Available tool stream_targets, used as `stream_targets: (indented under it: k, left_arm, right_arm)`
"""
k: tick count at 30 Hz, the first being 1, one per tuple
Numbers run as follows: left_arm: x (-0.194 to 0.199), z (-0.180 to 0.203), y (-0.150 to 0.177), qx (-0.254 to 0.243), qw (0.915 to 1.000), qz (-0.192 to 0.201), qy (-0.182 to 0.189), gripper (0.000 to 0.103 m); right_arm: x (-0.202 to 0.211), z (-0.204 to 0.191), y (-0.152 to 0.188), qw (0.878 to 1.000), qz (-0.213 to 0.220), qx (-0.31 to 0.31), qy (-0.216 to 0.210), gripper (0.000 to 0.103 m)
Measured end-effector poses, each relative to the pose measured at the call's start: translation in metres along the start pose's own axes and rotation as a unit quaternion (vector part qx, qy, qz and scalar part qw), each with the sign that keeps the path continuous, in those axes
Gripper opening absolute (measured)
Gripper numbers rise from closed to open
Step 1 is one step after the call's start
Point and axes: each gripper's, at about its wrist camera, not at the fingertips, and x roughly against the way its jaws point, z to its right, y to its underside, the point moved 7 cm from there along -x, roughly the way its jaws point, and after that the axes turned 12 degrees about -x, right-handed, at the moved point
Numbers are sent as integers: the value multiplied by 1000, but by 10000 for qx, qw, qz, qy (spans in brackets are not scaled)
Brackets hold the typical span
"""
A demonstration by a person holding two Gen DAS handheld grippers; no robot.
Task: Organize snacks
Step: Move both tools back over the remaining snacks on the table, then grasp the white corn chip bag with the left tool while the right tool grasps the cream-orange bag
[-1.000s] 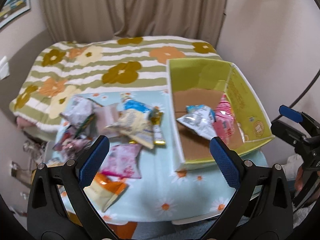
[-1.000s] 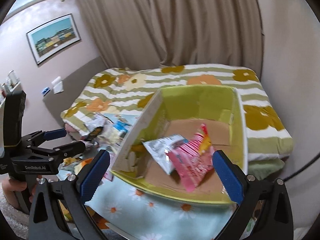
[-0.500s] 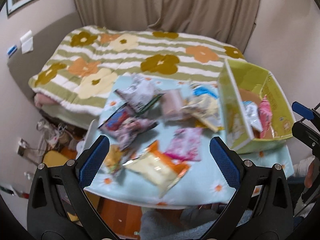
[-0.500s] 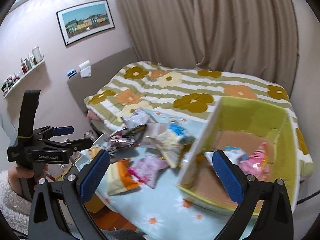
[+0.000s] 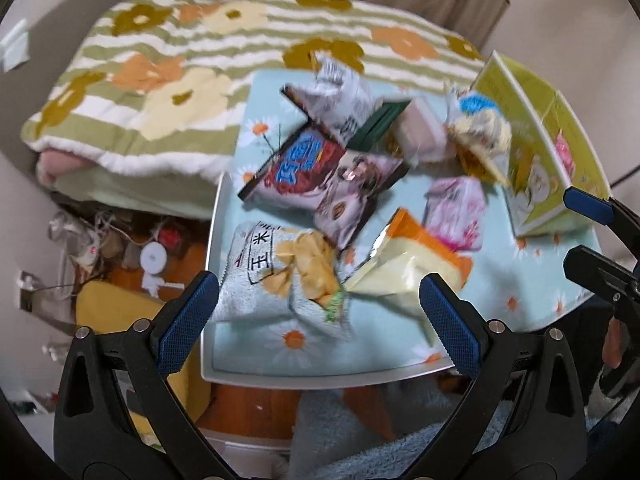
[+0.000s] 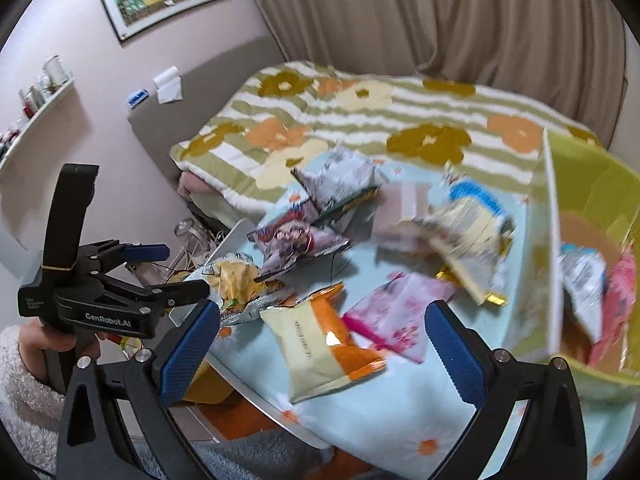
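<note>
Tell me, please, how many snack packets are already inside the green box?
2 visible: a silver-blue packet and a pink packet beside it, inside the green box. More may be hidden behind its wall.

- The small table with a pale blue daisy cloth [image 5: 532,280] stands near; the bed with a green-striped flowered quilt [image 5: 168,64] lies behind it.
- The yellow-green cardboard box [image 6: 592,184] sits on the table's right side, with two snack packets [image 6: 584,276] in it.
- The loose snack bags [image 5: 332,176] lie left of the box, and the orange-and-cream bag [image 6: 324,344] is nearest.

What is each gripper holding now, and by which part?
Nothing. The left gripper and the right gripper are both open and empty above the snacks.
</note>
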Motion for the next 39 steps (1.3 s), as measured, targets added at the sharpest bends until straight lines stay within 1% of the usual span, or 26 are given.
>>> stream_targets:
  k: [3,5,7,9,12,16,21,26,29,32,34,39]
  left_arm:
    - [-20,-6,0,-172,9997,-131,116,100]
    - [-36,-11,0,-278,9993,-246,95,100]
    - [-43,-15,1,-260,9994,-212,100,100]
    - [-49,-18,0,-211,9996,-173,122,100]
    - [-63,-21,1,-172,9994,-293,109,100]
    - [-75,-20,3,-86,9990,-417,103,100]
    - [-89,-19,9,-127,9980,-626,-11,100]
    - [-99,-17,16,-92,9968,-789,-21,99]
    - [-105,-16,21,-80,9958,-912,-29,97]
    - [-107,-19,23,15,9958,-915,70,91]
    - [-106,-20,24,72,9959,-891,143,86]
    - [-100,-19,25,141,9961,-864,129,83]
  right_arm:
    - [-24,-3,11,9995,-143,141,225,102]
    - [-38,-4,19,9988,-236,243,361,102]
    - [-50,-2,26,9979,-334,347,432,102]
    - [-61,-2,31,9969,-436,474,456,102]
    - [-74,-2,36,9944,-597,712,497,102]
    - [-95,-3,43,9903,-861,1015,386,102]
    - [-109,-2,50,9847,-1016,1367,358,102]
    - [-116,0,55,9831,-1176,1390,188,102]
    - [-122,1,60,9802,-1252,1512,249,102]
    - [-126,2,62,9790,-1302,1549,243,102]
    - [-129,3,62,9788,-1316,1556,227,102]
    - [-132,3,60,9770,-1313,1660,249,101]
